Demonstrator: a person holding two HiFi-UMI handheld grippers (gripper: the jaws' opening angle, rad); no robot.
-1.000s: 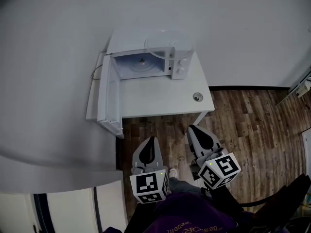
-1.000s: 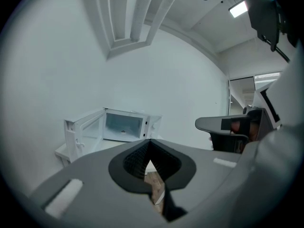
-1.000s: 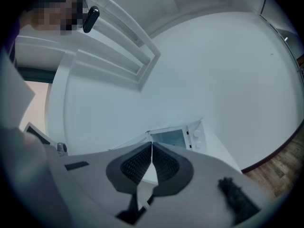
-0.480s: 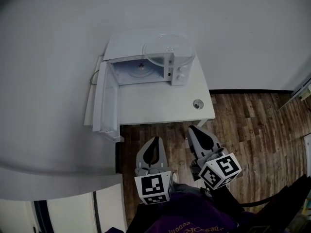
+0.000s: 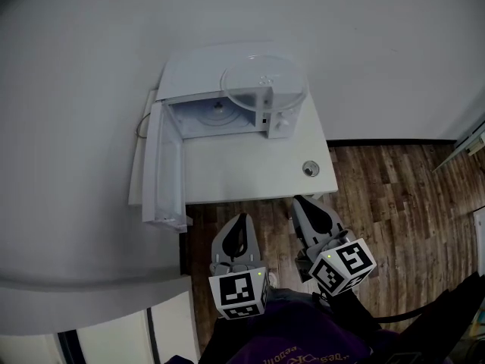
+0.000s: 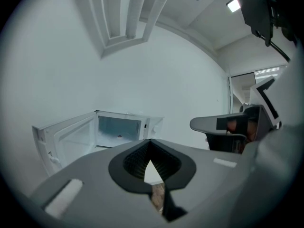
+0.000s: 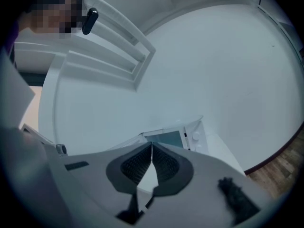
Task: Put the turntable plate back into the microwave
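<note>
A clear glass turntable plate (image 5: 264, 81) lies on top of the white microwave (image 5: 220, 89), over its right side. The microwave stands on a white table (image 5: 242, 169) against the wall, its door (image 5: 155, 165) swung fully open to the left and its cavity (image 6: 118, 127) bare. My left gripper (image 5: 240, 227) and right gripper (image 5: 305, 203) hang over the wooden floor short of the table's front edge, both shut with nothing between the jaws. The right gripper view shows the microwave (image 7: 172, 137) ahead.
A small round grommet (image 5: 309, 168) is set in the table near its front right corner. Wooden floor (image 5: 394, 196) spreads to the right. A white counter edge (image 5: 91, 290) runs at the lower left. A black office chair (image 6: 228, 127) stands at the right in the left gripper view.
The table and microwave have drawn a little nearer in the head view, as I and both grippers moved toward them. Both grippers stay shut.
</note>
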